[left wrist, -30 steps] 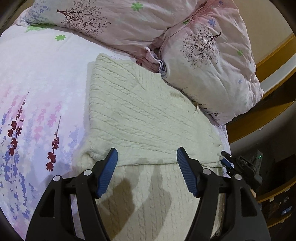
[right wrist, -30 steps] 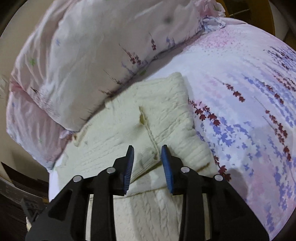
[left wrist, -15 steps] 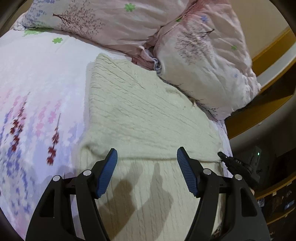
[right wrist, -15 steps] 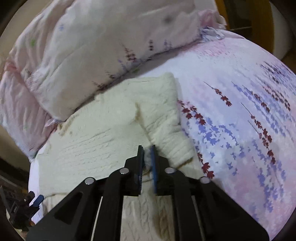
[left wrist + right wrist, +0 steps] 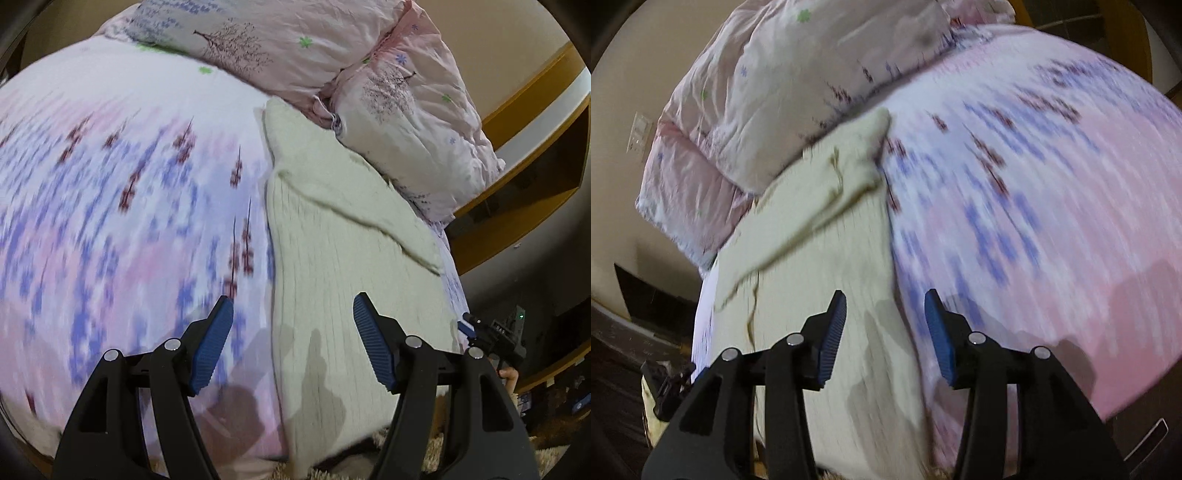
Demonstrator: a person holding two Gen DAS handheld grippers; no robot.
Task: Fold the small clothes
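A cream cable-knit sweater (image 5: 332, 280) lies flat on the flowered bed sheet (image 5: 110, 206), with one flap folded slantwise over its upper part. My left gripper (image 5: 291, 306) hovers open over the sweater's left edge, with nothing between its blue pads. In the right wrist view the sweater (image 5: 820, 280) fills the left half. My right gripper (image 5: 884, 299) hangs over its right edge with its jaws opening, and no cloth is pinched between them. In the left wrist view the right gripper (image 5: 469, 326) shows small at the sweater's far right side.
Two pink flowered pillows (image 5: 406, 110) lie against the sweater's top edge. The sheet (image 5: 1034, 206) stretches wide beside the sweater. A wooden bed frame (image 5: 517, 229) and dark floor lie past the mattress corner. Shaggy rug (image 5: 436, 454) shows below the bed's near edge.
The right gripper closed on the knit half a second ago and has now let it go. Both grippers slid sideways along the bed. A flap now lies slantwise across the sweater.
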